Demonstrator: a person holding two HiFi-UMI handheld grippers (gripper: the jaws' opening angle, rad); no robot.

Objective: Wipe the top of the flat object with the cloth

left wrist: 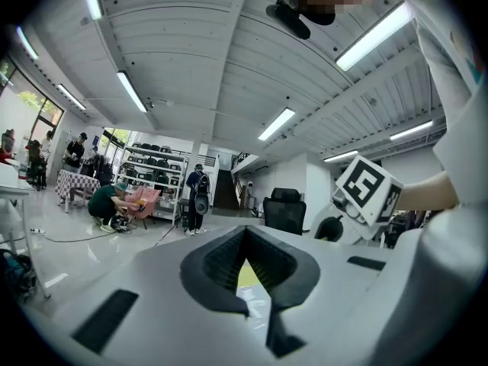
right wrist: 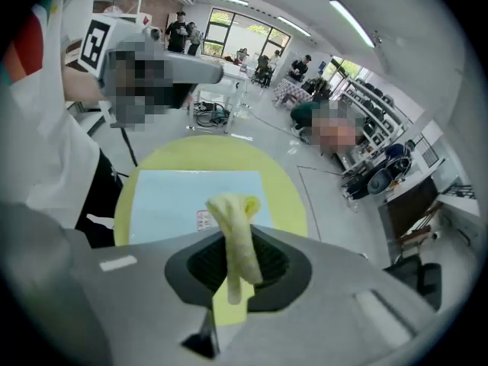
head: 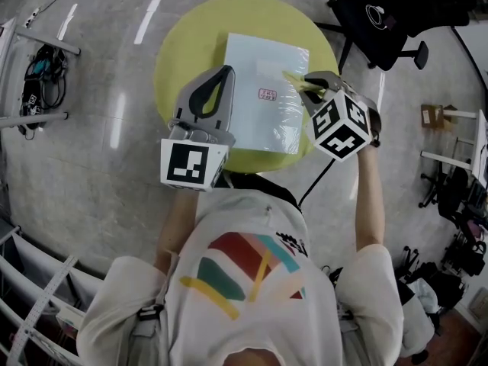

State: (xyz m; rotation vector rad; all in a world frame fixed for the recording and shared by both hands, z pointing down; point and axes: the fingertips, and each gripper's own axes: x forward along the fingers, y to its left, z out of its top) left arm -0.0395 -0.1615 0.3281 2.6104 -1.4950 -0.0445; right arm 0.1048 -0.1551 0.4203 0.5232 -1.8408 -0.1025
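— Cloth (right wrist: 232, 227): where is it?
— Pinched in my right gripper (head: 314, 82), over the right edge of the flat object (head: 259, 75) on the table (head: 179, 52), ready, I judge, for wiping.
— And the left gripper (head: 217, 82)?
— Closed on nothing, by the left edge, perhaps to steady it.

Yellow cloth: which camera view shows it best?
The right gripper view: the crumpled yellow cloth fills the middle, pinched by the right gripper. The head view shows a small strip; the left gripper view, none.
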